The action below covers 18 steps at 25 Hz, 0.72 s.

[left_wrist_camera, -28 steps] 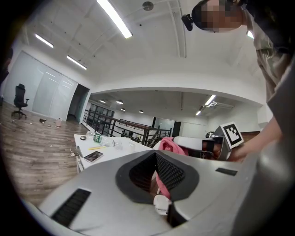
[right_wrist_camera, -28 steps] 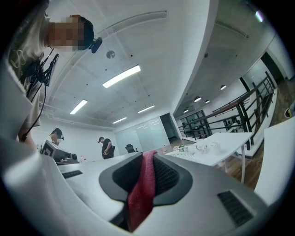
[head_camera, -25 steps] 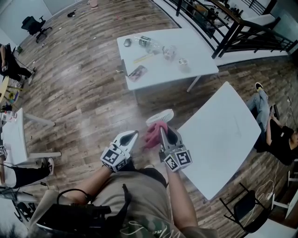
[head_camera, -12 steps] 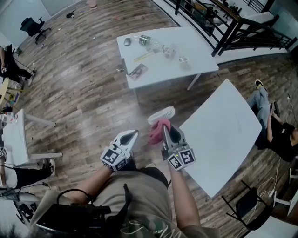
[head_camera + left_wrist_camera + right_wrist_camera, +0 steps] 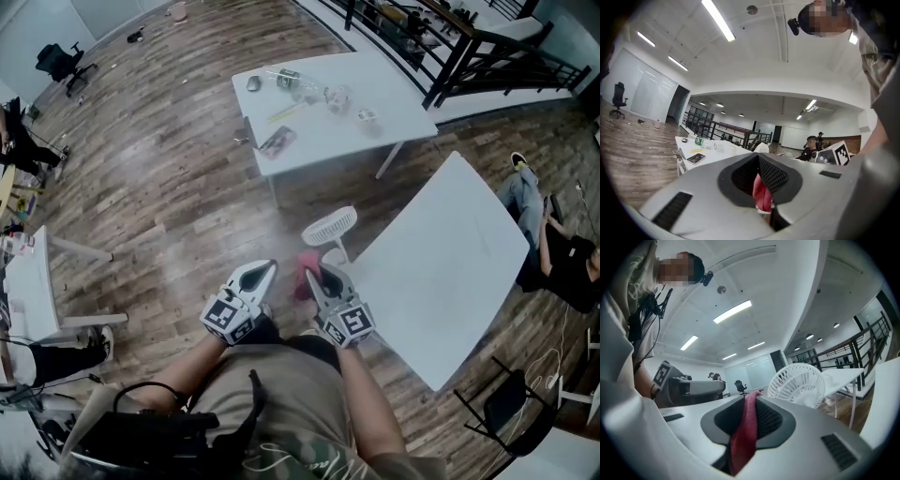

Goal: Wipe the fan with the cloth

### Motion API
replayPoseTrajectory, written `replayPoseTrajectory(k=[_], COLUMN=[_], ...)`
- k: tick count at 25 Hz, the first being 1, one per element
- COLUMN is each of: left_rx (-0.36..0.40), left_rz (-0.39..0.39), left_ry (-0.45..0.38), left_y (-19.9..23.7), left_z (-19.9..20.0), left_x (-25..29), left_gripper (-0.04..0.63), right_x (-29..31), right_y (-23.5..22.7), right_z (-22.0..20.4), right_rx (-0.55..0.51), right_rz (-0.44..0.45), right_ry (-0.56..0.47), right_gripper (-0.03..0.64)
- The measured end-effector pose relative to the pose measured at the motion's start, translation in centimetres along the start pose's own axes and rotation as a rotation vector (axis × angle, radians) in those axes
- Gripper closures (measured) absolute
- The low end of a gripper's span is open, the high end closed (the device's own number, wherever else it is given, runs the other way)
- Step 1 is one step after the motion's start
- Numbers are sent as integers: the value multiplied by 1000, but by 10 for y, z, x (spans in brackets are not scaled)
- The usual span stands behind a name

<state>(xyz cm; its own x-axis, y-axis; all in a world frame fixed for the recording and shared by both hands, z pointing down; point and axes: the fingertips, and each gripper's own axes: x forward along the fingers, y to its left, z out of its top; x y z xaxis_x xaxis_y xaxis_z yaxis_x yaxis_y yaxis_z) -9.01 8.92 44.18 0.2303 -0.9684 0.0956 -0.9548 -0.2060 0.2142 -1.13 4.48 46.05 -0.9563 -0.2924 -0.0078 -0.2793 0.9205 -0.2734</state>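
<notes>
Forearms reach forward side by side: the right hand-held gripper (image 5: 314, 274) pinches the pink cloth (image 5: 745, 427) near the fan (image 5: 329, 226); the left hand-held gripper (image 5: 269, 268) is pressed together.

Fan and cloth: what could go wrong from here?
1. The fan looks light on a thin stem near the table corner; a hard push could tip it.
2. The cloth hangs loose from the jaws of the right gripper; it could snag in the grille.
</notes>
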Motion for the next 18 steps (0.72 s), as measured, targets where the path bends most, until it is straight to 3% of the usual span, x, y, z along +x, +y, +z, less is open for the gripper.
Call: replayPoseTrajectory(k=[8,12,18], left_rx=[-12,1,22], left_rz=[25,21,18], left_ry=[-15,-12,-7], left_y=[25,33,40], left_z=[-26,-44,-63], left_x=[-12,-14,-5], left_gripper=[575,575,575], right_x=[7,19,29], right_y=[-36,-51,-69], right_z=[-56,-75,-68], right_rx=[33,-6,-27], right_rz=[-90,-120,-159], right_ry=[39,88,33], right_gripper=[551,551,551])
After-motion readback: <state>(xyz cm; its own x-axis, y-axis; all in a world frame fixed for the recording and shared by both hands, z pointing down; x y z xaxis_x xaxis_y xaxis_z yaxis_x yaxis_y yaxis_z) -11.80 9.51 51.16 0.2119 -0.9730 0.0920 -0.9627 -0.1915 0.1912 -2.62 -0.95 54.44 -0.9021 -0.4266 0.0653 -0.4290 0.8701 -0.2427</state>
